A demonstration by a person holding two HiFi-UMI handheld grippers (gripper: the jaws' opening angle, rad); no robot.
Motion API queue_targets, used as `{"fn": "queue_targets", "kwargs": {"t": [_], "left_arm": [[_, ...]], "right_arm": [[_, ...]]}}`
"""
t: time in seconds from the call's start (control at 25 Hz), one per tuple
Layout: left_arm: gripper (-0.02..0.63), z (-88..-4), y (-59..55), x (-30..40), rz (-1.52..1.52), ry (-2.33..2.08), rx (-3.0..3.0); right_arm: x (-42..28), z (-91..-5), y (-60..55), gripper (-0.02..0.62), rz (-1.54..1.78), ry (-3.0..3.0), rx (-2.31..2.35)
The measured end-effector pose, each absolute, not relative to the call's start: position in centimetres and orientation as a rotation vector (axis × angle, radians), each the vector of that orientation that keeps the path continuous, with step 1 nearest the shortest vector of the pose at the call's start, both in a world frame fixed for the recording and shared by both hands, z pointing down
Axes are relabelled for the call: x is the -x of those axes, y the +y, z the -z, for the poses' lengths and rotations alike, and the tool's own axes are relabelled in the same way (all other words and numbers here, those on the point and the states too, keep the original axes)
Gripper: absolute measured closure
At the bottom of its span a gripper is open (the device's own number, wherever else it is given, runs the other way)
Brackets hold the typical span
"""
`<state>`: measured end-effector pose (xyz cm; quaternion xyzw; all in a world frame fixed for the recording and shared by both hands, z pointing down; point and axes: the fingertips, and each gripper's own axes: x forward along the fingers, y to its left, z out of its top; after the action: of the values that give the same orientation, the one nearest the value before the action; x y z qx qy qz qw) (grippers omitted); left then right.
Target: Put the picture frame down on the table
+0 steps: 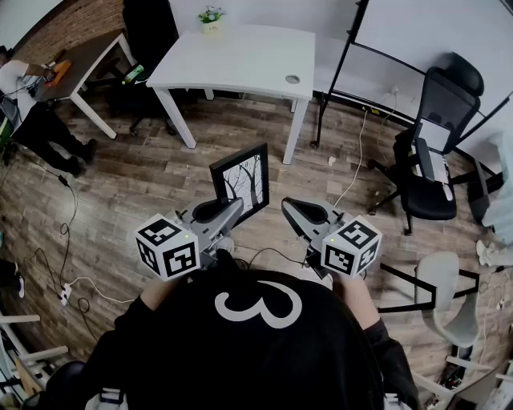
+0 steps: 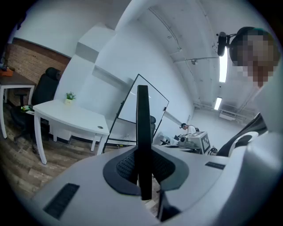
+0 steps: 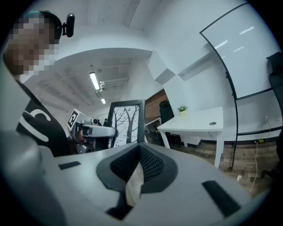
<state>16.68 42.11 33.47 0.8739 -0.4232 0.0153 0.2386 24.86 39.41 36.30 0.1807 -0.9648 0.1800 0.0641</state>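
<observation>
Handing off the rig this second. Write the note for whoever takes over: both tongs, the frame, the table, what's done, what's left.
Left tongs: shut on the picture frame, gripped low, frame upright in the air.
Right tongs: shut, empty, beside the frame.
White table: ahead across the wood floor, small plant at its far edge.
Done: frame in hand.
Left: carry it to the table, set it down, release.

Wood floor (image 1: pixel 240 132), white table (image 1: pixel 240 56), office chair (image 1: pixel 430 200), whiteboard (image 1: pixel 417 32)

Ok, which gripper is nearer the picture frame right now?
Left. The left gripper is clamped on the picture frame; the right gripper is beside it, apart, jaws shut on nothing.
</observation>
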Motion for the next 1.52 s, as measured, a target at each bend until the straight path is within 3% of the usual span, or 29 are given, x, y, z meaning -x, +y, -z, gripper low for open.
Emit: {"fn": "queue_targets", "kwargs": {"t": [0.52, 0.84, 1.52], "left_arm": [[0.558, -33.0, 43.6, -16.3, -0.030, -1.176, -2.384], [0.558, -33.9, 42.2, -15.1, -0.028, -1.129, -2.344], [0.558, -37.0, 33.7, -9.3, -0.055, -1.029, -2.276]], "right_arm": [[-23.6, -36.2, 40.8, 0.572, -0.514, -2.923, -0.486], [-22.7, -36.5, 39.7, 0.572, -0.688, -2.928, -0.500], [-17.2, -40.2, 32.1, 0.572, -0.813, -2.807, -0.602]]}}
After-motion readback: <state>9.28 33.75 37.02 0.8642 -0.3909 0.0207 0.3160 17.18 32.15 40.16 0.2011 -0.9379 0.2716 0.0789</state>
